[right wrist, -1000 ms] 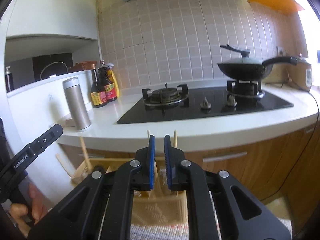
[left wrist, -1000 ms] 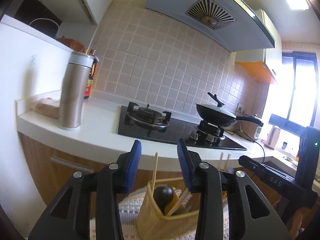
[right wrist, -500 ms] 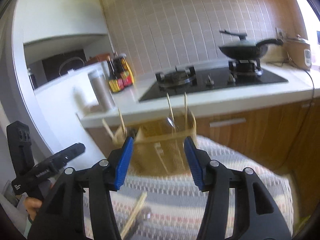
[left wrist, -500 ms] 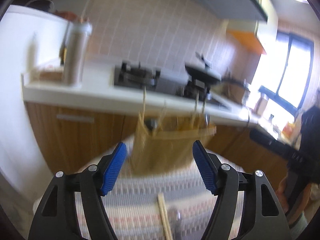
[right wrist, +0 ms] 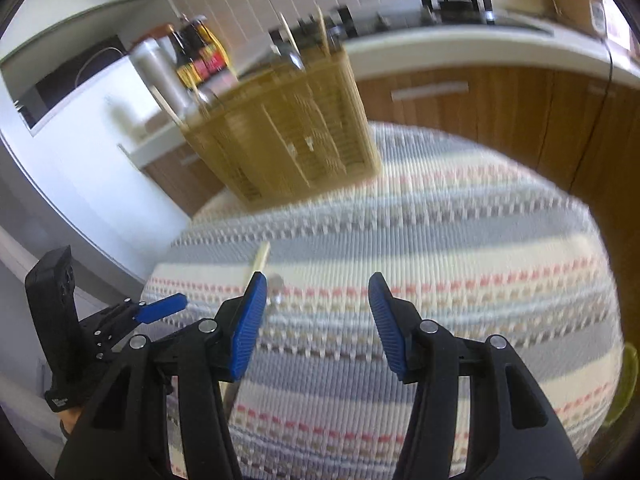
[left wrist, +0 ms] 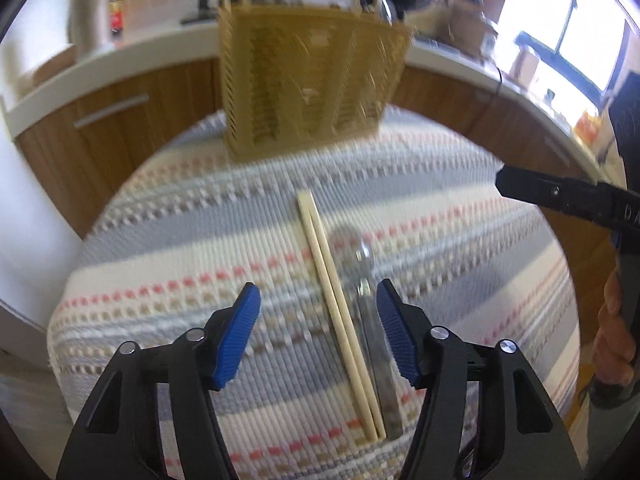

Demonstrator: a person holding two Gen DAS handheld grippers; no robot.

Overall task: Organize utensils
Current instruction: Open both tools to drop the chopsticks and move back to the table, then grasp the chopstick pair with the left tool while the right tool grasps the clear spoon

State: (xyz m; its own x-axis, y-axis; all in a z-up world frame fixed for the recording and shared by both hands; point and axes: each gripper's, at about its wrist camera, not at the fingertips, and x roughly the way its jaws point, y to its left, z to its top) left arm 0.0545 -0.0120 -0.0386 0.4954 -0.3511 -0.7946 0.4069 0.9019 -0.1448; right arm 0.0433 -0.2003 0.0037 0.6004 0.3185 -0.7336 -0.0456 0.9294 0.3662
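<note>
wooden chopsticks (left wrist: 338,312) lie between the closing left tongs (left wrist: 318,334).

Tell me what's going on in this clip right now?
A person holds a gripper in each hand over a striped mat. A pair of chopsticks and a metal spoon lie loose on it, in front of a slatted utensil basket that already holds several utensils. The left gripper is above them, its jaws closing with both pieces between but not gripped. The right gripper is open and empty over the mat.
</note>
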